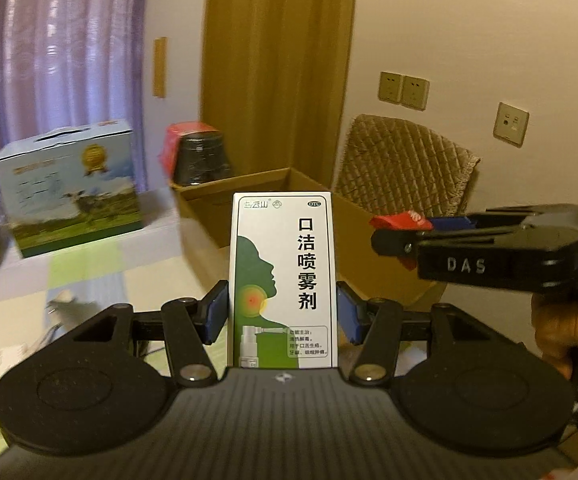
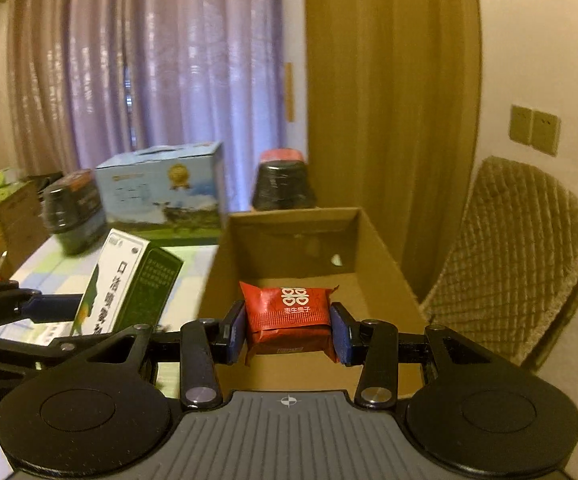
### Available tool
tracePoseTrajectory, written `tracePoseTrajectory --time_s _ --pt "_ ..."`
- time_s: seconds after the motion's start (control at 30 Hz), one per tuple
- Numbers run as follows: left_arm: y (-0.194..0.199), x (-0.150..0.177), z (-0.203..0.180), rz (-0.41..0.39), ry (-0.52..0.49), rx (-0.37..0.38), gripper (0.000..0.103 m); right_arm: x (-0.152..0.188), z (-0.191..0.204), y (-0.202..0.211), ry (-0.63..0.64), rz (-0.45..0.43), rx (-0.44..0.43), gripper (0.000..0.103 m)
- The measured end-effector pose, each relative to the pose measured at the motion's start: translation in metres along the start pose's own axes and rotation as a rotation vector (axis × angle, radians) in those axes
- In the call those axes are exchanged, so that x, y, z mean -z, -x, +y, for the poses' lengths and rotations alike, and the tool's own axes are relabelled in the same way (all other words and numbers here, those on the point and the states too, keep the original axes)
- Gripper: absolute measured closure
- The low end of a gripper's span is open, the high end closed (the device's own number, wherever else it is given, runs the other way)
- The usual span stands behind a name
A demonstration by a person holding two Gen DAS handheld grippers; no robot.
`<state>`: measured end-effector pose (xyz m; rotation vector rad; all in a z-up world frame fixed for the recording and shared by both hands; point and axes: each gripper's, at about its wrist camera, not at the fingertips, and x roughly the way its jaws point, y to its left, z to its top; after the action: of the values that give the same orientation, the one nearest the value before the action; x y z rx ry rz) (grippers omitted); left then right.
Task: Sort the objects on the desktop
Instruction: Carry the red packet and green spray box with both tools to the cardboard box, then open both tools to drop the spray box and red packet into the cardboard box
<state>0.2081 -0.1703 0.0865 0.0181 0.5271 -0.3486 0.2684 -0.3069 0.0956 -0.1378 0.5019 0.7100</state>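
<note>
Two grippers are each clamped on something. The left gripper [image 1: 282, 310] has its blue pads pressed against both sides of a white and green medicine box [image 1: 283, 280], held upright in the air beside the near left corner of the open cardboard box [image 2: 385, 272]. The right gripper [image 2: 288, 330] squeezes a red wrapped snack packet [image 2: 289, 316] just above the cardboard box's open top, over its brown floor. A hand [image 1: 557, 332] grips the right gripper's handle. Behind the cardboard box stands a black jar with a red lid [image 2: 284, 182]. Left of the cardboard box, on the checked bench [image 2: 69, 268], sit a blue carton printed with a cow [image 2: 161, 192] and another dark jar [image 2: 75, 212]. Right of the cardboard box is a chair with a quilted cover [image 2: 517, 256].
</note>
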Motion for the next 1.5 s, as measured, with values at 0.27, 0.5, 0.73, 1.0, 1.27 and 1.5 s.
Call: tracePoseTrajectory --time_s 0.27,0.5,0.73,1.0,1.27,1.5 --pt "-0.054 -0.008 -0.01 0.028 -0.011 0.039 0.052 0.004 -0.037 -0.02 -0.029 0.015 0.046 0.062" --pt "-0.069 -0.011 -0.007 0.024 0.017 0.072 0.052 0.006 -0.052 -0.038 -0.043 0.032 0.059 0.062" --pt "-0.052 -0.014 0.012 0.002 0.038 0.013 0.048 0.008 -0.048 -0.044 -0.052 0.048 0.043 0.062" --pt "-0.036 -0.009 0.03 0.003 0.05 -0.015 0.044 0.002 -0.04 -0.043 -0.071 0.025 0.027 0.038" --pt "-0.018 -0.004 0.05 -0.003 0.054 -0.052 0.04 -0.009 -0.029 -0.03 -0.075 -0.013 0.031 0.035" --pt "0.012 0.003 0.078 -0.013 0.059 -0.112 0.034 -0.022 -0.003 -0.01 -0.076 -0.047 -0.02 0.031"
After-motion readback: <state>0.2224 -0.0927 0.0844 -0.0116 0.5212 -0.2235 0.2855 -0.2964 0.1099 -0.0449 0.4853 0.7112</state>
